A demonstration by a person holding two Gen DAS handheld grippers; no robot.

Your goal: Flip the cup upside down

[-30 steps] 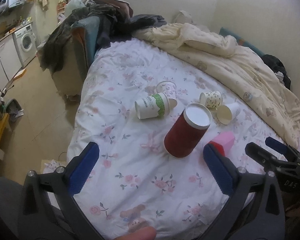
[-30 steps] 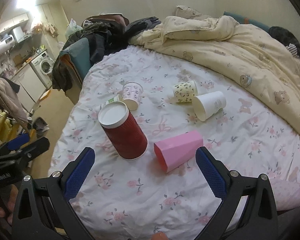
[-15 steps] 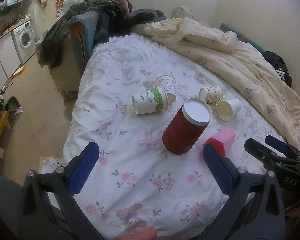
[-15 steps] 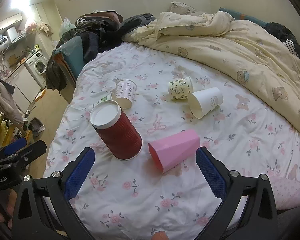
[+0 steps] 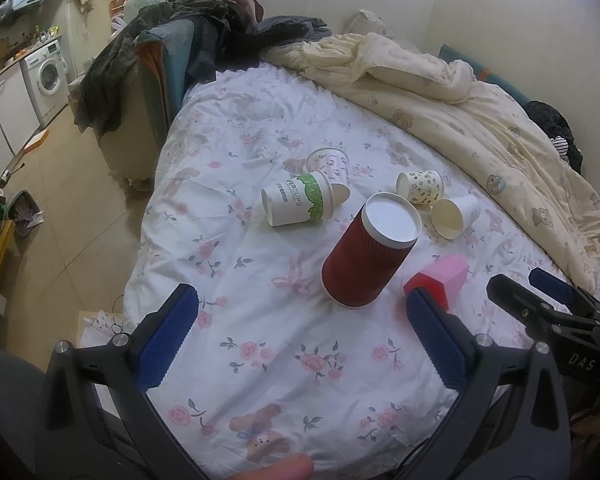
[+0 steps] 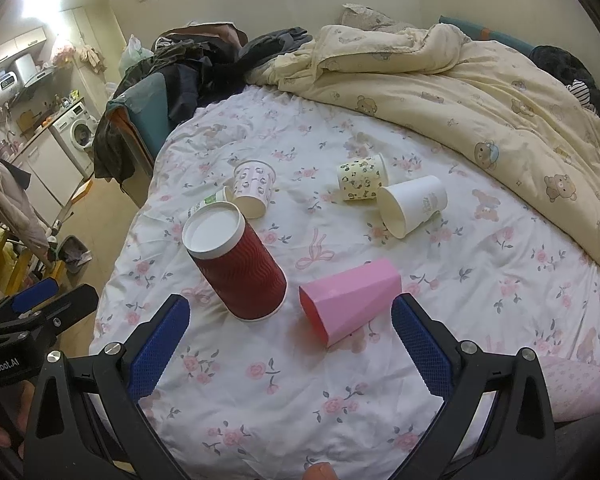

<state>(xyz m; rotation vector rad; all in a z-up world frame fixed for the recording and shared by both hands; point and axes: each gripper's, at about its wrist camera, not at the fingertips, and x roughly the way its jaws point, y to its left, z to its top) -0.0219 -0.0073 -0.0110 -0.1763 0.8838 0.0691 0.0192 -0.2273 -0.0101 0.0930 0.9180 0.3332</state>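
Six cups [image 6: 350,305] (red upturned), tongs [image 6: 290,344] agape.

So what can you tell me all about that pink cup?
The pink cup looks like smooth plastic with flat, faceted sides. It lies on its side on the flowery bed sheet, open mouth towards the camera and a bit left, the inside looking reddish. It narrows towards its closed base. The red ribbed cup stands upside down just left of it; whether they touch is unclear. The right tongs are open, not touching it.
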